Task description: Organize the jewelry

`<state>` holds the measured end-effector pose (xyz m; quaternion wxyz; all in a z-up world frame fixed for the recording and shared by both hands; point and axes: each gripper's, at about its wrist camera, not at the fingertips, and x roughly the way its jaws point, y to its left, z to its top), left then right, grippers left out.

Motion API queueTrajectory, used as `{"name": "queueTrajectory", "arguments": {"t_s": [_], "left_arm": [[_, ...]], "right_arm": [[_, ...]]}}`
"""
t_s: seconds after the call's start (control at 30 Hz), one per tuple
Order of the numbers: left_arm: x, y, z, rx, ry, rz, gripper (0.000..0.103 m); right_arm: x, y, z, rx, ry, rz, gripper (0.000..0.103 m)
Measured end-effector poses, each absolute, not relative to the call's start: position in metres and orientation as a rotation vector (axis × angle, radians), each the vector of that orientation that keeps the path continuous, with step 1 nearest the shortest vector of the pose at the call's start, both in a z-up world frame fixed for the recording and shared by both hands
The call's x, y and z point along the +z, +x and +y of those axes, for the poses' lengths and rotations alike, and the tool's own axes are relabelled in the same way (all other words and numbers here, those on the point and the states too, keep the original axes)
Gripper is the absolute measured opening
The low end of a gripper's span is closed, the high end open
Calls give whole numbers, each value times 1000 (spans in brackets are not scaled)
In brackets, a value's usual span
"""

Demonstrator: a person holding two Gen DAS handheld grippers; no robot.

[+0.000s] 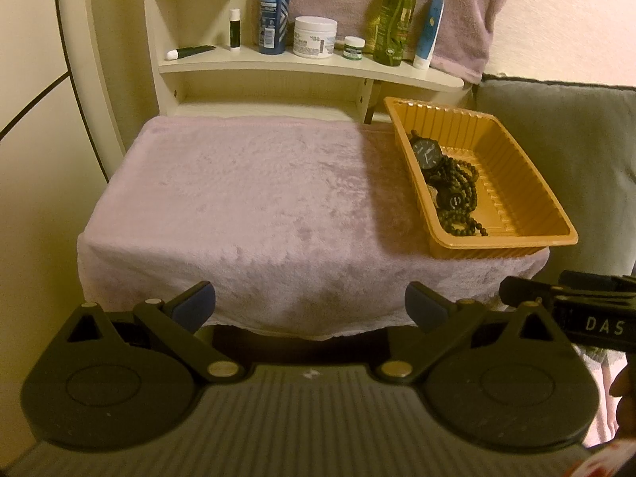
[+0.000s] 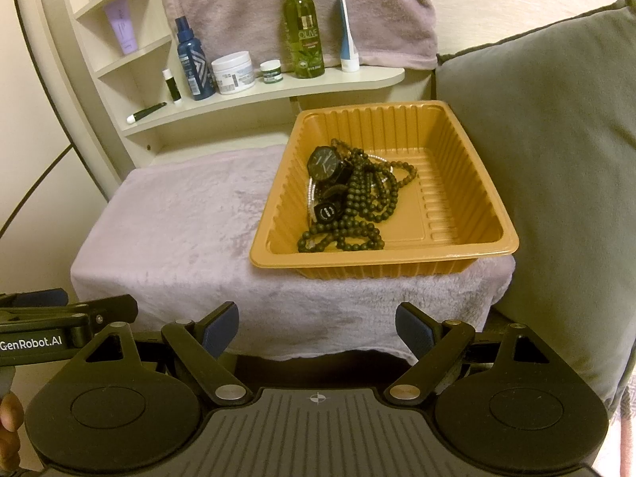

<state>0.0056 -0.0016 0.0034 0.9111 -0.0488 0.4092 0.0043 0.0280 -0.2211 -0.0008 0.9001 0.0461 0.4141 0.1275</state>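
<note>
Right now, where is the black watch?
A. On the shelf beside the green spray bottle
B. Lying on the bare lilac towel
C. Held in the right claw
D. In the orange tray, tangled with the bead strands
D: the black watch sits inside the orange tray against the dark bead strands, and the right claw stands open and empty, short of the tray.

Orange ribbed tray (image 2: 469, 246) on towel's right side; black watch (image 2: 324, 163), dark bead strands (image 2: 367, 202) heaped inside.

A green bottle (image 2: 304, 35), blue bottle (image 2: 192, 65) and white jar (image 2: 233, 71) line the shelf (image 2: 369, 77).
</note>
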Motion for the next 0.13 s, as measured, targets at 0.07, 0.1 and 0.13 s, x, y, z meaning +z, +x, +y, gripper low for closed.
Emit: {"name": "queueTrajectory", "arguments": {"t_s": [0.07,0.1,0.13], "left_arm": [[4,5,-2,12,-100,834,101],[5,6,-2,12,-102,834,101],[4,6,-2,8,-105,835,101]], "right_arm": [[-1,28,-221,263,96,857,86],[-1,28,-221,264,96,857,86],[-1,28,-221,265,95,857,86]]}}
